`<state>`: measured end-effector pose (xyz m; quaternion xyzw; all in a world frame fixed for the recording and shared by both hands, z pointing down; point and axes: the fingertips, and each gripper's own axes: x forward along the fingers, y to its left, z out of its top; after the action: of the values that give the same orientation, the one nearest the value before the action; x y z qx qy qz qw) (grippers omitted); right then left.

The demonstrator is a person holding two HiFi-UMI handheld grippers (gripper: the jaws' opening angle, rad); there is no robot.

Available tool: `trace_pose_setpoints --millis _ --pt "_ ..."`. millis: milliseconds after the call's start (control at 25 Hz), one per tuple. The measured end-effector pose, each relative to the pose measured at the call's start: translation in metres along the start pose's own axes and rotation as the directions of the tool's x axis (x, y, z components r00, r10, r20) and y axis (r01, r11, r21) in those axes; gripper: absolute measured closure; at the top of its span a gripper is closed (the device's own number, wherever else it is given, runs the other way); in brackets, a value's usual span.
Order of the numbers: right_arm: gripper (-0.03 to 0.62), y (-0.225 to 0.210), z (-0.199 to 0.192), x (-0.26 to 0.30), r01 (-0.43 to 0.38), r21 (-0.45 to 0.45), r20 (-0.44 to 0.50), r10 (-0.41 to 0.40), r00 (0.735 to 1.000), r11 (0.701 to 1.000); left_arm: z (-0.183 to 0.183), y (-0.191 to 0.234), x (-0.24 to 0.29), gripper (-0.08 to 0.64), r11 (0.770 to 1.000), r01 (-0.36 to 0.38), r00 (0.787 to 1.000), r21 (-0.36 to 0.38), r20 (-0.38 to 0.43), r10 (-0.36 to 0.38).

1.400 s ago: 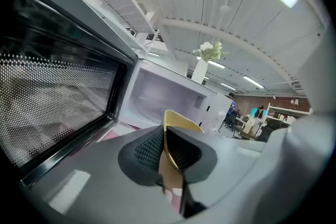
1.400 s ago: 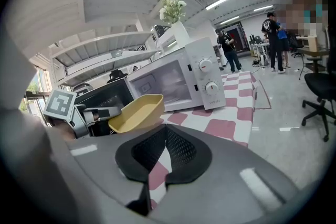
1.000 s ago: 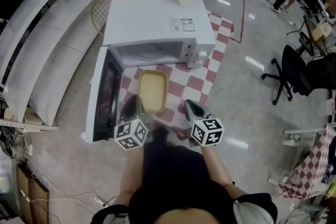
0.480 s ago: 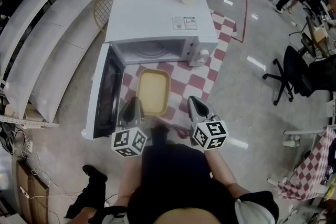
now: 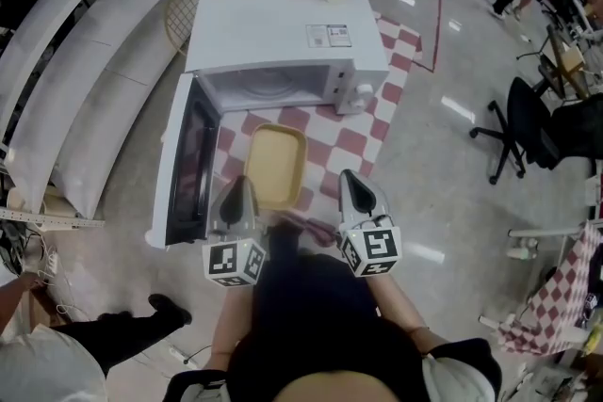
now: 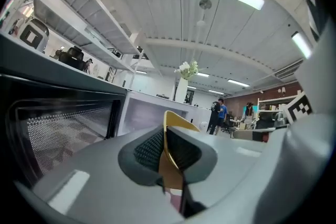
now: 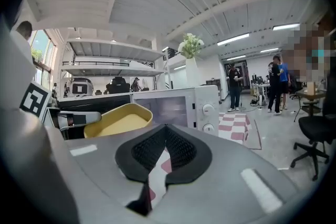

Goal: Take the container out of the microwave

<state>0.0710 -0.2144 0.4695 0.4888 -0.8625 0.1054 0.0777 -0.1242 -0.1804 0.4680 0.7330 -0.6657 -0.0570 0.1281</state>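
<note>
Container [image 5: 275, 167] out, held in front of the microwave [image 5: 283, 33]
Left gripper [image 5: 239, 188] pinches its rim over the cloth [image 5: 353, 146]; right gripper [image 5: 352, 188] is closed on nothing. Likely next: set it down level, then release.

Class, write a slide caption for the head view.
Left gripper holds the yellow container in front of the open microwave.

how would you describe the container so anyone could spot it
Find the white microwave on the red-and-white checked cloth, door open. Just in front of its opening is the container, its near rim pinched by the left gripper. It is the only pale yellow thing there: a shallow rounded-rectangle tray.
</note>
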Motion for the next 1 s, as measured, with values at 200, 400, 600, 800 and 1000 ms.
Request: trace_pose_setpoints --millis 200,400,600,800,1000 --pt "0.592 0.002 0.006 -0.003 -0.003 -0.019 0.065 0.004 0.998 1.000 0.000 0.003 -0.003 0.537 1.000 0.001 1.000 0.025 0.024 -0.001" --pt "0.592 -0.003 0.005 -0.003 0.009 -0.007 0.073 -0.008 0.997 1.000 -0.002 0.005 -0.003 0.537 0.998 -0.007 0.999 0.057 0.032 0.005" --pt "0.594 -0.004 0.000 -0.003 0.023 0.006 0.057 -0.023 0.998 1.000 -0.004 0.007 -0.002 0.537 0.998 -0.007 1.000 0.058 0.024 0.005" --pt "0.594 -0.005 -0.002 -0.001 0.024 0.010 0.049 -0.025 0.998 1.000 -0.007 0.008 0.001 0.537 0.998 -0.002 1.000 0.056 0.016 0.001" --pt "0.594 -0.006 -0.004 0.001 0.024 0.019 0.038 -0.025 0.999 1.000 -0.008 0.008 0.003 0.537 0.999 0.001 1.000 0.051 0.008 -0.002"
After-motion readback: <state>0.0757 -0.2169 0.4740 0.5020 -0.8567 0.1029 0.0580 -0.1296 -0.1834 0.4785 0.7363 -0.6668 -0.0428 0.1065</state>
